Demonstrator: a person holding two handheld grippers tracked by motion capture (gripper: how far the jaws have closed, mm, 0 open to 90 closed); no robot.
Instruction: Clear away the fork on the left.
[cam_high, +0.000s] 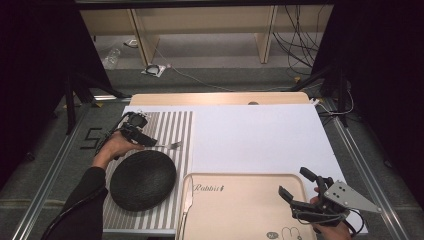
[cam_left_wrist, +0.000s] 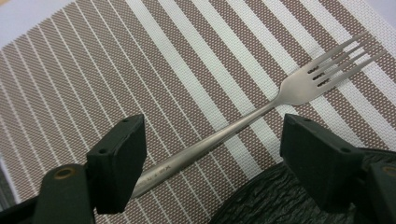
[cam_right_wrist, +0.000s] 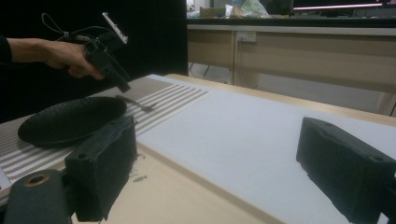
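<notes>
A steel fork (cam_left_wrist: 261, 112) lies on the brown-and-white striped placemat (cam_left_wrist: 140, 60), tines pointing away from me. My left gripper (cam_left_wrist: 210, 149) is open and low over the fork's handle, one jaw on each side. From above, the left gripper (cam_high: 149, 140) sits over the mat's far part, with the fork (cam_high: 172, 145) just to its right. A black round plate (cam_high: 142, 179) rests on the mat below it. My right gripper (cam_high: 296, 183) hovers open over the right end of the beige tray (cam_high: 240, 215) and holds nothing.
A table knife (cam_high: 186, 200) lies along the tray's left edge. A white sheet (cam_high: 255, 135) covers the table's middle and right. The right gripper view shows the plate (cam_right_wrist: 70, 119), the fork (cam_right_wrist: 135, 103) and the other hand's gripper (cam_right_wrist: 107, 60) farther off.
</notes>
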